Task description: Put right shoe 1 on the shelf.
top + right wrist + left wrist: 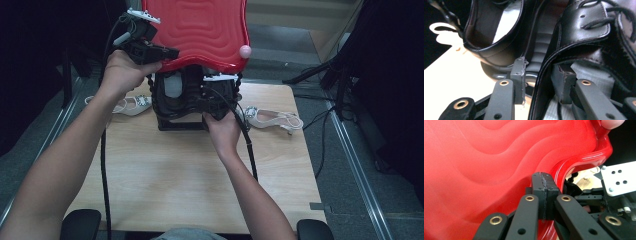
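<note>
Your left gripper [167, 51] has its jaws clamped flat on the lower edge of the red lid [200, 30]; in the left gripper view the pads [544, 192] meet with the lid's rim pinched between them. You're holding the lid tilted up and back, at 12 o'clock from the table centre.

Your right gripper [541, 80] is spread, one jaw outside and one inside the collar of the right-hand black shoe [584, 35]. It straddles the leather wall but the jaws look not yet pressed together. In the high view that gripper [212, 97] sits under the raised lid, at 12 o'clock of your right hand [222, 131].

Two black shoes stand side by side in the black box [177, 122]; the second one [491, 32] is at 10 o'clock in the right gripper view.

Step in hand, as I read it: lid held open, right side setting a grip on a shoe to take it out.

Next move:
- Squeeze fully on the collar before lifting; the leather is thin and soft and could slip.
- Lift straight up, then pull toward 6 o'clock, staying clear of the lid edge.
- Keep the lid steady with the left.

White sandals lie on the table [170, 175]: one at 9 o'clock of the box [131, 106], one at 3 o'clock [272, 120]. Both are clear of the path.
</note>
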`<state>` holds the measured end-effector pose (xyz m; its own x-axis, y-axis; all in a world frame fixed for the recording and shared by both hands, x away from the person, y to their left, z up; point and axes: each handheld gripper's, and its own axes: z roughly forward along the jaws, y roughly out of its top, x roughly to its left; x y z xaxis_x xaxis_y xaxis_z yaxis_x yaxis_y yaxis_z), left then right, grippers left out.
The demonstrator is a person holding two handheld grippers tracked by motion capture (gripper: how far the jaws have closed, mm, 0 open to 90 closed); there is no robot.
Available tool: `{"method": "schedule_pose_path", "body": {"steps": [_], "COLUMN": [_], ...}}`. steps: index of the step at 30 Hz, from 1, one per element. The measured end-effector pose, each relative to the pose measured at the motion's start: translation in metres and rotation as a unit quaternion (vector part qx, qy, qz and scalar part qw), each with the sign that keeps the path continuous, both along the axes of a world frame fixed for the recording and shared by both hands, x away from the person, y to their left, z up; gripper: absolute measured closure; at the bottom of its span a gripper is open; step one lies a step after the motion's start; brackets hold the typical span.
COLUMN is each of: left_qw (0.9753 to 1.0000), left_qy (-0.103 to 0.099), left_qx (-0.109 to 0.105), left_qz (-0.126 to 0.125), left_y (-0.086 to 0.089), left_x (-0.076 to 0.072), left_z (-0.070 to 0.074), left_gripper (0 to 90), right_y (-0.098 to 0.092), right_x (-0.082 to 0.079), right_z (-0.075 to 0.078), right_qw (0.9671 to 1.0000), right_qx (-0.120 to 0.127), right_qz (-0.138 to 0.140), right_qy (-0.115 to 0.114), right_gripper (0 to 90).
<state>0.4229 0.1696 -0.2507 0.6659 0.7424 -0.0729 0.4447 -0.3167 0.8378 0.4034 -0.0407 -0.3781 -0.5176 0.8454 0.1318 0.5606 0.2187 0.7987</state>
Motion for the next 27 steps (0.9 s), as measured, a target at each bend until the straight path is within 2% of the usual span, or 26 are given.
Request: {"method": "schedule_pose_path", "body": {"steps": [3,10,14,16,19,20,21,27], "left_qw": [1.0000,1.0000,1.0000,1.0000,1.0000,1.0000,1.0000,1.0000], "left_qy": [0.002,0.004,0.004,0.005,0.005,0.005,0.005,0.005], "left_qx": [0.000,-0.002,-0.002,-0.002,-0.002,-0.002,-0.003,-0.002], "left_qz": [0.001,0.001,0.002,0.003,0.003,0.003,0.004,0.003], "left_y": [0.000,0.000,0.000,0.000,0.000,0.000,-0.001,0.000], "left_x": [0.000,0.000,0.001,0.001,0.001,0.001,0.001,0.000], "left_z": [0.000,0.000,0.000,0.000,0.000,0.000,0.000,0.000], "left_gripper": [90.0,90.0,90.0,90.0,90.0,90.0,90.0,90.0], "right_y": [-0.003,-0.010,-0.018,-0.022,-0.029,-0.029,-0.035,-0.046], "right_x": [-0.003,-0.015,-0.035,-0.044,-0.058,-0.058,-0.066,-0.079], "right_z": [0.003,0.014,0.022,0.024,0.023,0.023,0.020,0.006], "right_qw": [0.9999,0.9995,0.9985,0.9982,0.9972,0.9972,0.9963,0.9960], "right_qx": [0.006,0.011,0.022,0.015,0.020,0.020,0.029,0.028], "right_qz": [0.003,0.022,0.044,0.055,0.069,0.069,0.078,0.084], "right_qy": [0.014,0.021,0.021,0.019,0.023,0.023,0.019,0.012], "right_gripper": [66.5,66.2,70.3,74.4,80.7,80.7,83.0,84.9]}}
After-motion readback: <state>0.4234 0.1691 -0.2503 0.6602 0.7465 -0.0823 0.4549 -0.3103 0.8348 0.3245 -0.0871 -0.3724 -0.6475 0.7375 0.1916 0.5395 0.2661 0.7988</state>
